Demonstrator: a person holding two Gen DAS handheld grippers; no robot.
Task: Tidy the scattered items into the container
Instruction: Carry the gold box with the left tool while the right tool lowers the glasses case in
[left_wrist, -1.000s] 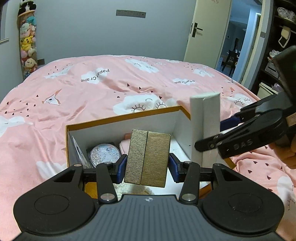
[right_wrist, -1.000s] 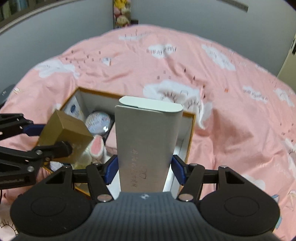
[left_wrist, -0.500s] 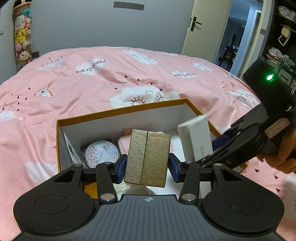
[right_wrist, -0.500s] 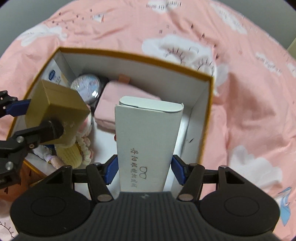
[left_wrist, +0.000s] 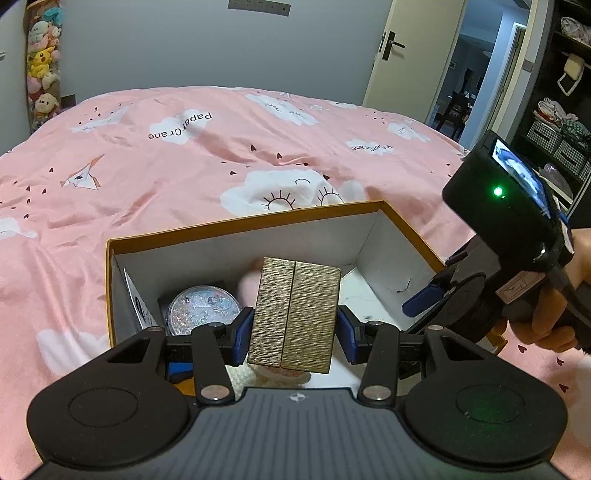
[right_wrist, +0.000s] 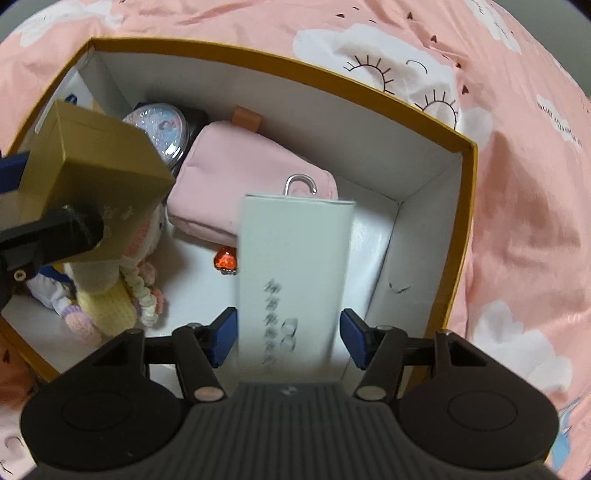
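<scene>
An orange-rimmed cardboard box (left_wrist: 236, 223) (right_wrist: 466, 192) with white inside walls sits on the pink bedspread. My left gripper (left_wrist: 294, 328) is shut on a gold textured box (left_wrist: 294, 314) and holds it over the container's near left part; the gold box also shows in the right wrist view (right_wrist: 96, 173). My right gripper (right_wrist: 288, 334) is open over the container's right side. A white carton with grey lettering (right_wrist: 293, 273) sits blurred between its parted blue pads (right_wrist: 352, 338), with gaps on both sides.
Inside the container lie a pink pouch (right_wrist: 240, 166), a round glitter case (right_wrist: 159, 127), a knitted doll (right_wrist: 122, 295), a red gem (right_wrist: 225, 260) and a white card (left_wrist: 138, 310). The pink bedspread (left_wrist: 221, 155) surrounds it. A door and shelves stand at the far right.
My right gripper tipped down over the container's right side and opened; the white carton is loose between its pads. My left gripper came closer over the container, still holding the gold box.
</scene>
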